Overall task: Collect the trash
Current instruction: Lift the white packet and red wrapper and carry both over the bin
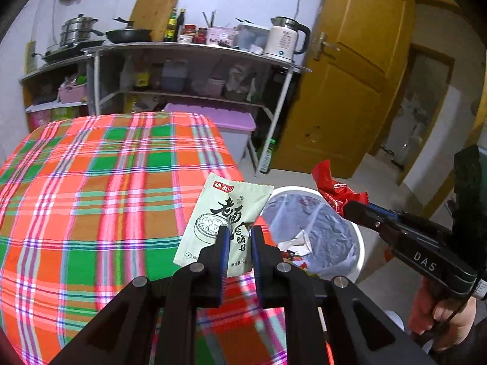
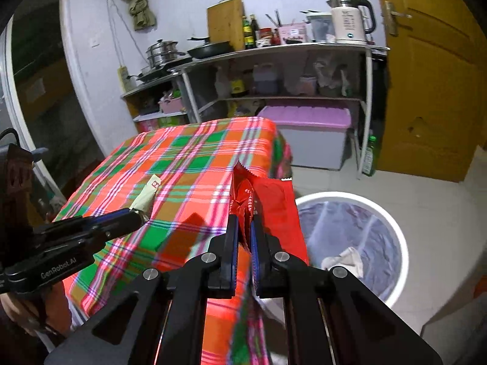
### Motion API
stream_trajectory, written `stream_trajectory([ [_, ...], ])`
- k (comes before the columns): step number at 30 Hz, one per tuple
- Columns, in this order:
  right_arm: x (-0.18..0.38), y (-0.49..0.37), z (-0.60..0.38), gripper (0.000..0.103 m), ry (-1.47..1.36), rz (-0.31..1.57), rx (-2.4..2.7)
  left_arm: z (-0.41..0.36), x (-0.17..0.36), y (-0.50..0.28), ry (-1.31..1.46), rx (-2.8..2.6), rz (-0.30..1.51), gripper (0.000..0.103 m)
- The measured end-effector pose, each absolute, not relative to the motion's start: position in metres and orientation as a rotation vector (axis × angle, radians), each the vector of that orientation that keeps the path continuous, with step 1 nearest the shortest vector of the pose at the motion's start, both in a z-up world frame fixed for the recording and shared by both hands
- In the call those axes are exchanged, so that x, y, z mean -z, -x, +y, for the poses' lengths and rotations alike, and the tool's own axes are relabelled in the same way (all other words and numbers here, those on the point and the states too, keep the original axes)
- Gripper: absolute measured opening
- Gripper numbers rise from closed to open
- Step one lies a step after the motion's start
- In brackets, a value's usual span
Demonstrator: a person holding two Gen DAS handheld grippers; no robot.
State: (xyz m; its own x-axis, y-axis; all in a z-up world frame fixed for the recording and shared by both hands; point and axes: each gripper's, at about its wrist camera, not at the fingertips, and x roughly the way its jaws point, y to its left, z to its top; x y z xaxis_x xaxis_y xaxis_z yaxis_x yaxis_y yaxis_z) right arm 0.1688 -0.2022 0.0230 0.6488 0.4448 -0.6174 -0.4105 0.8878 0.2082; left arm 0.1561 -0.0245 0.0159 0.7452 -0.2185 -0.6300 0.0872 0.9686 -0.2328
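Left wrist: green packet (image 1: 225, 222) clamped between left tongs (image 1: 240, 237), above tablecloth (image 1: 91, 182).

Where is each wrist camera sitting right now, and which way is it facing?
Left wrist: on the left tongs, looking over the plaid-covered table toward the shelf; they pinch a pale green paper packet. The right tongs and a hand show.
Right wrist: on the right tongs, clamping a crumpled red plastic wrapper. The left tongs show.
Shared: both tongs, both pieces of trash, the table, the white lined bin.
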Motion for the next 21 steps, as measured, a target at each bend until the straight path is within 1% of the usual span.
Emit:
stream_trajectory([
  [8, -0.016, -0.168, -0.231, 0.008, -0.081, 0.721, -0.433, -0.055, -0.014, -0.166, 0.171, 0.228, 0.725, 0.014],
  [21, 0.006, -0.175, -0.261, 0.008, -0.115, 0.770, -0.381, -0.098, 0.003, -0.195, 0.138, 0.313, 0.785, 0.014],
])
